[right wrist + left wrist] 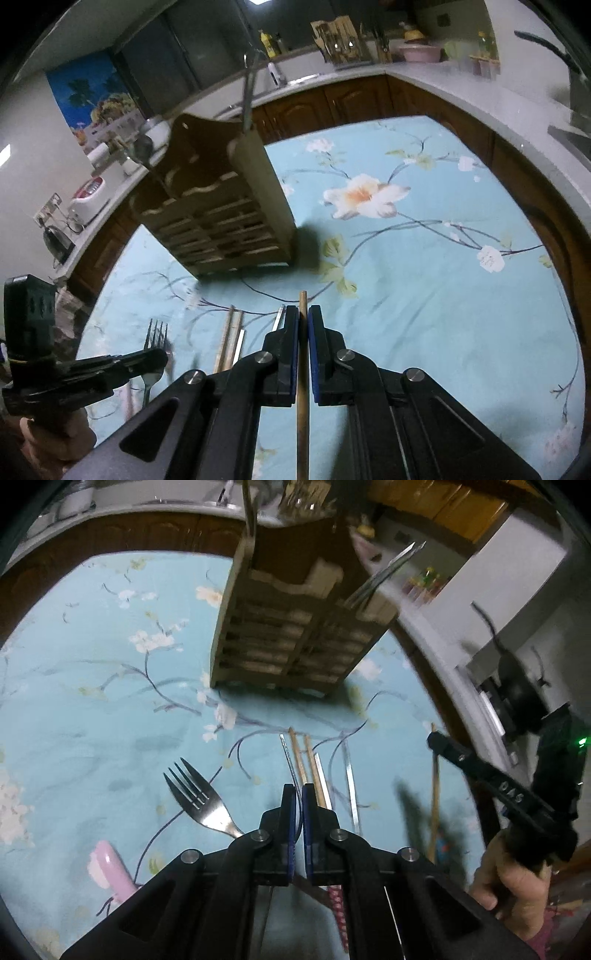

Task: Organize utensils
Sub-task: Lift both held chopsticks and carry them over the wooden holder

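While the right gripper point(303, 314) is closed on a wooden chopstick point(303, 424), its blue pads point(294, 354) press the stick from both sides. Only a short piece shows past the fingertips and the long remainder runs back under the body. The grip therefore sits near one end. That suits a piece likely to be light and stiff, though a smooth round stick held so far from its middle may swing or slide between the pads. A firm, steady squeeze is probably wiser than a hard one.

The left gripper point(298, 794) is closed to a thin slit. A thin metal chopstick point(287, 755) runs straight into that slit, but the pictures do not settle whether it is pinched or merely lies beneath. Polished metal would likely be slipperier than wood.

Just beyond the left fingertips, toward the near edge of the table point(92, 686), lie two more wooden chopsticks point(300, 762) side by side. Another metal chopstick point(350, 786) lies beside them. A fork point(201, 803) rests to their left, tines pointing away, and it looks heavier at the head, so its neck seems the better hold. A pink handle point(110, 867) lies nearer the edge still.

Farther out, toward the middle of the table's flowered blue cloth, stands the wooden utensil holder point(221, 225). Metal utensils point(388, 568) already stick up from it. Its top compartments look narrow, so a stick should probably go in tip first and nearly upright. The person's hand point(517, 893) grips the right tool's handle at that view's edge.
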Demonstrator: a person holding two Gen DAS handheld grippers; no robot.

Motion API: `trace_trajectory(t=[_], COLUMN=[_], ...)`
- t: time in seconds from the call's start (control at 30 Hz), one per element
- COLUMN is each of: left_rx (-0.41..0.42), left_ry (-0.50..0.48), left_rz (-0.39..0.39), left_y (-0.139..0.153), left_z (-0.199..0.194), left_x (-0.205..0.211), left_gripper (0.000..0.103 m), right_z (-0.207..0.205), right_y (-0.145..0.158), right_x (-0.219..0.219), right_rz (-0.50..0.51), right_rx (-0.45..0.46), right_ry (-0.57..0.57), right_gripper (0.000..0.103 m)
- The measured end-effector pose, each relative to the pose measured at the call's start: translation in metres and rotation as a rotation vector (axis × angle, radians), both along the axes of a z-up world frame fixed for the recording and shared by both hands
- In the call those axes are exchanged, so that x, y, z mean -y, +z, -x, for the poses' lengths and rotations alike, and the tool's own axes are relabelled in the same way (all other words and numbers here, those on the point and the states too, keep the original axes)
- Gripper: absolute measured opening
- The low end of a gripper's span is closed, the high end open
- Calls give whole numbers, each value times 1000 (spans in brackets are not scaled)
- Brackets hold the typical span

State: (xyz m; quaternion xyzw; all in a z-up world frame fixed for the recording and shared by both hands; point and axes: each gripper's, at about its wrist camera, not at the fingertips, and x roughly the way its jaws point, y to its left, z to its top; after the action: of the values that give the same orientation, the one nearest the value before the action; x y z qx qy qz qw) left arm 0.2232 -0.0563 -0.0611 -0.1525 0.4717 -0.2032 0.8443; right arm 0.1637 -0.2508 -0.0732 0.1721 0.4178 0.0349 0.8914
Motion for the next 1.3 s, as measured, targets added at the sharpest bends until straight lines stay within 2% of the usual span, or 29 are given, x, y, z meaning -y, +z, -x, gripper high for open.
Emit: trace_trajectory(t=[0.2, 0.33, 0.7, 1.07, 1.3], left_rx=[124, 178, 244, 305, 371], left_ry=[55, 78, 111, 133, 148], left_rz=[65, 101, 138, 164, 198], left_y=[39, 57, 84, 104, 112], left_z=[29, 45, 75, 70, 53], left_x=[-32, -49, -72, -85, -90], left_gripper=[0, 0, 0, 0, 0], right_z=[14, 21, 30, 34, 31], right_y=[29, 46, 87, 111, 126], right_x=[-5, -8, -19, -17, -10], right_rz=[-10, -10, 6, -15, -43], right_rx=[94, 147, 267, 374, 455], right_ry=[-20, -24, -23, -45, -74], right_gripper=[5, 5, 5, 5, 5])
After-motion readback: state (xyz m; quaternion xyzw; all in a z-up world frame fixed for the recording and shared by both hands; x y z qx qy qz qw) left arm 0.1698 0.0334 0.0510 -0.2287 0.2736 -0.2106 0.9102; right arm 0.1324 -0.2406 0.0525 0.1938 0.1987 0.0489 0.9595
